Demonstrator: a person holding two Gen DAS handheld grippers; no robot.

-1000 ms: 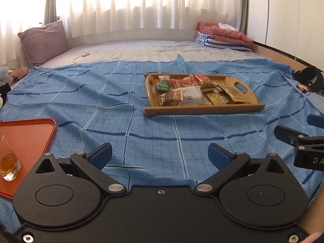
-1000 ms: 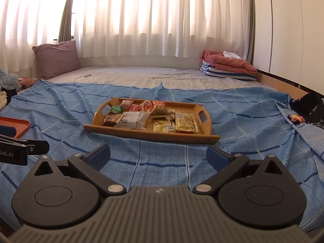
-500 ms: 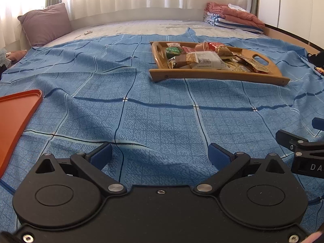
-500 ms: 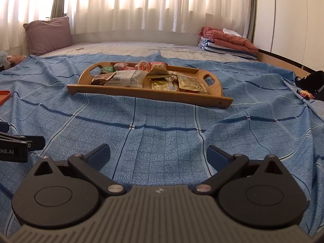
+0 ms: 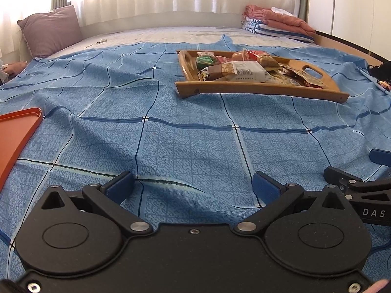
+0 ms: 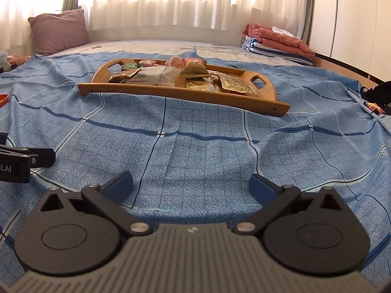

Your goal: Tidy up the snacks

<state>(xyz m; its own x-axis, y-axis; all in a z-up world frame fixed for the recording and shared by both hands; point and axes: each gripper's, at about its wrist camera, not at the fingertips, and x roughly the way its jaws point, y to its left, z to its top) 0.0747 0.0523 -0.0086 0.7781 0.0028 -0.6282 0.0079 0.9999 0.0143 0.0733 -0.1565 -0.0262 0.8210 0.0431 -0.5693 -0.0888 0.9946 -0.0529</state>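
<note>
Orange tray (image 5: 17,131) cut off at left edge; snack (image 6: 144,77) labels unreadable.

"das" on right gripper (image 5: 371,171); "t.ai" on left gripper (image 6: 14,163).

two trays (image 5: 256,89), one pillow (image 5: 51,30), two claws (image 5: 193,185)

Two low wrist views side by side, facing across the blue bedspread (image 5: 185,146), sharing the wooden tray (image 6: 171,92) ahead.
</note>
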